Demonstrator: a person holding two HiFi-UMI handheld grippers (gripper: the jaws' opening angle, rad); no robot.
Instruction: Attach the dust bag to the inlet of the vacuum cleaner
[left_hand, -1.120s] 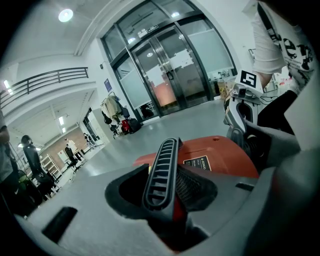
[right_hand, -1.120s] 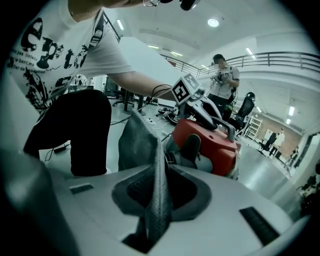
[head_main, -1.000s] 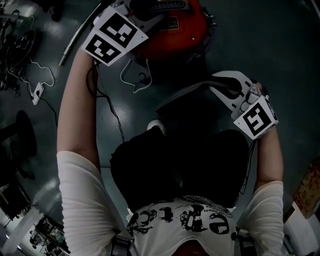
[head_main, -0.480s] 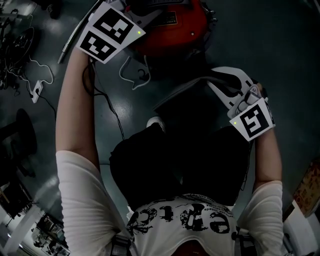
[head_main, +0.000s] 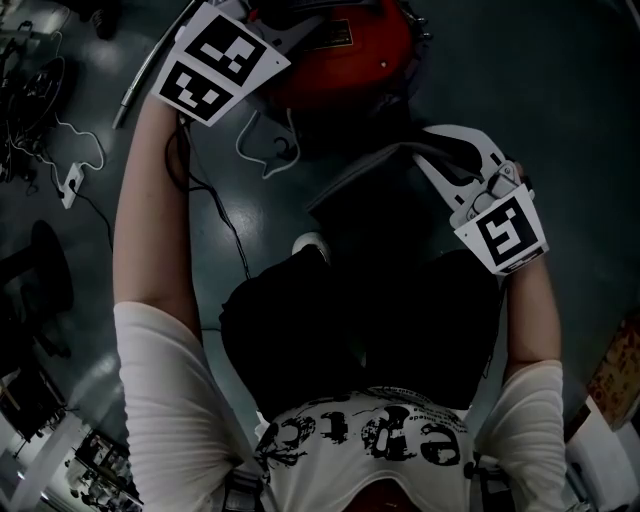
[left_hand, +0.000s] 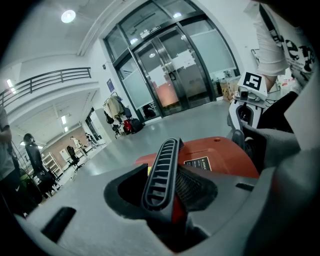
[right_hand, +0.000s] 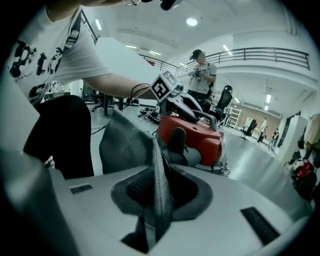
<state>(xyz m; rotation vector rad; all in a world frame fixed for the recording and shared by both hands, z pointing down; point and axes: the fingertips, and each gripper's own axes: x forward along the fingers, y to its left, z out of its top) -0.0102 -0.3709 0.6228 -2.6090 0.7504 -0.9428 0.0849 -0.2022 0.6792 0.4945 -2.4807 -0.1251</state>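
The red vacuum cleaner (head_main: 340, 70) stands on the floor at the top of the head view. My left gripper (head_main: 305, 28) is shut on its grey ribbed handle (left_hand: 162, 172), with the red body (left_hand: 220, 157) just behind. The grey fabric dust bag (head_main: 370, 195) hangs between the vacuum and the person's knees. My right gripper (head_main: 425, 155) pinches the bag's upper edge (right_hand: 159, 185). Its jaws have just been opening a little, and the fabric still sits pressed between them. In the right gripper view the vacuum (right_hand: 197, 135) lies beyond the bag (right_hand: 125, 145).
A white power strip (head_main: 72, 185) with cables lies on the floor at the left. A white cord loop (head_main: 265, 150) lies beside the vacuum, and a metal tube (head_main: 150, 70) lies at the top left. The person's shoe (head_main: 312, 245) is under the bag. Another person (right_hand: 202, 75) stands far behind.
My right gripper has rolled a little and shifted slightly up with the bag's edge in it. The left gripper stays on the handle.
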